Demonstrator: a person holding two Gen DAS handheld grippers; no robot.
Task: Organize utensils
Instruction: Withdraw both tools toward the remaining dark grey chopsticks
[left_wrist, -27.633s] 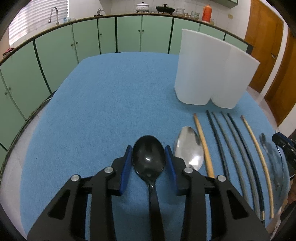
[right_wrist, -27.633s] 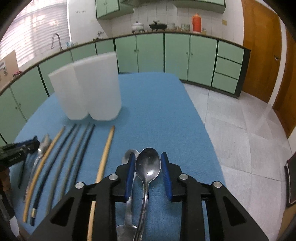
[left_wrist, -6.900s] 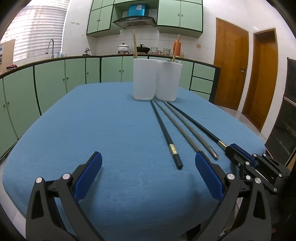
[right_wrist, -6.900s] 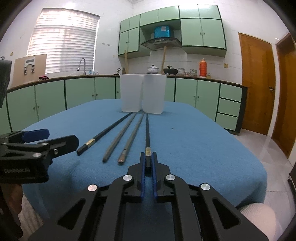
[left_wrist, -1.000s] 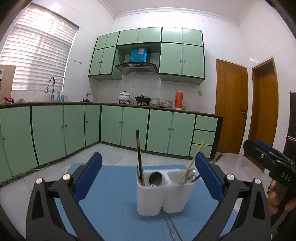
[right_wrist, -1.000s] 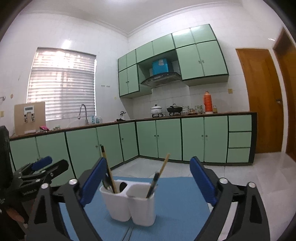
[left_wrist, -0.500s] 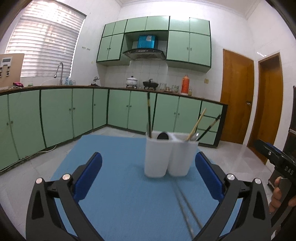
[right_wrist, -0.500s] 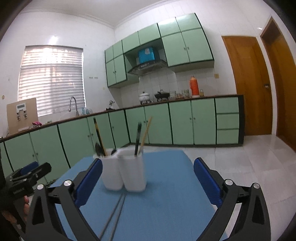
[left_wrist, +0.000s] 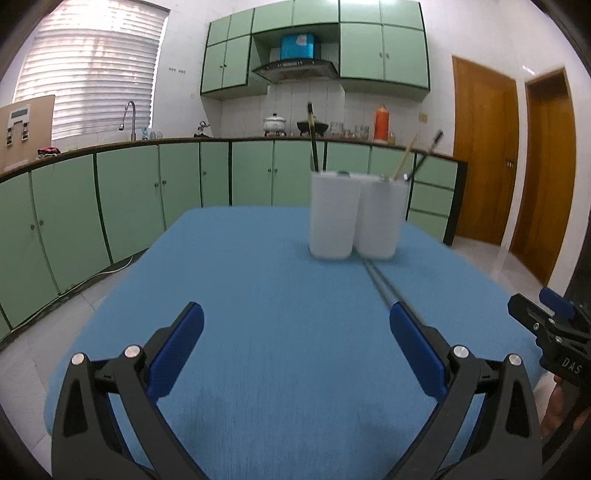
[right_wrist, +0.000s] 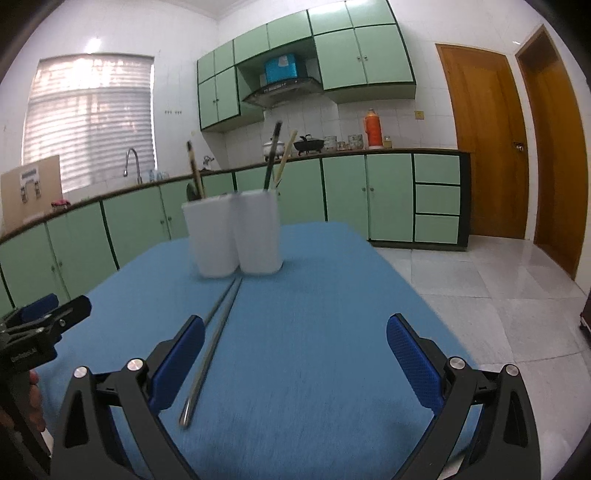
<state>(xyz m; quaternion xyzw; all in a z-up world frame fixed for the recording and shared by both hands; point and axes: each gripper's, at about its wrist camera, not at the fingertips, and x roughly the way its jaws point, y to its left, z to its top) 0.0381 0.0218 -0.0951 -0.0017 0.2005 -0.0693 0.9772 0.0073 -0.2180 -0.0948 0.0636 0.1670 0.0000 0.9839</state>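
Note:
A white two-compartment utensil holder stands toward the far end of the blue table. Chopsticks and spoon tips stick up out of both compartments. Two grey chopsticks lie side by side on the cloth, running from the holder toward me. My left gripper is open and empty above the near part of the table. My right gripper is open and empty too, and the chopsticks' near ends lie beside its left finger.
Green cabinets line the wall behind the table, with a sink tap and pots on the counter. Wooden doors stand at the right. The tiled floor lies beyond the table's right edge.
Both grippers have dropped lower and tilted down toward the table, so the holder looks nearer and the two chopsticks on the cloth show more fully. Both stay open.

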